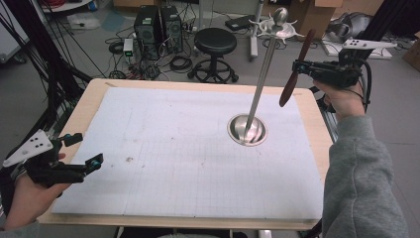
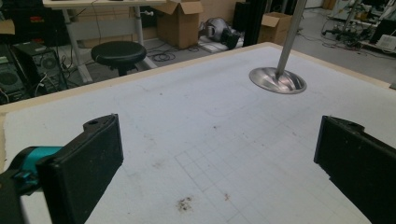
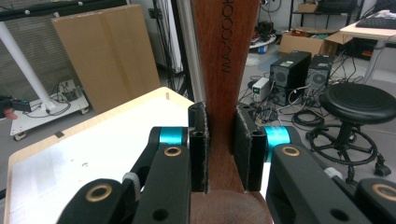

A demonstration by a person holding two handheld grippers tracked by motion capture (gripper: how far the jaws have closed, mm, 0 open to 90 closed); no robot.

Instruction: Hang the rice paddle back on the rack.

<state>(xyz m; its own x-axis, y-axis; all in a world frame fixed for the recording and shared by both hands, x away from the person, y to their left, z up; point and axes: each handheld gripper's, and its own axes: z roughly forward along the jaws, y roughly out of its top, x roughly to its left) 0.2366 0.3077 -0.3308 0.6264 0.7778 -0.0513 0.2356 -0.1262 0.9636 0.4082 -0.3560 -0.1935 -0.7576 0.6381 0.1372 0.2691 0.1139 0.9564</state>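
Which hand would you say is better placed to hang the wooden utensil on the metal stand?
The right. Its tool is already shut on the wooden utensil, raised beside the hooks at the top of the metal stand. The left tool is open, holds nothing and sits low at the table's near left corner.

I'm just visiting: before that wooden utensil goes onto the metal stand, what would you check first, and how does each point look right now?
1. Right tool clamped on the wooden utensil: ok, pads press both sides of its handle.
2. Utensil off the mat: ok, held in the air.
3. Stand upright on its base: ok.
4. Hooks at the stand's top free: ok, nothing hangs there.
5. Hanging hole in the utensil: cannot tell.
6. Left tool out of the way: ok, open over the near left of the mat.
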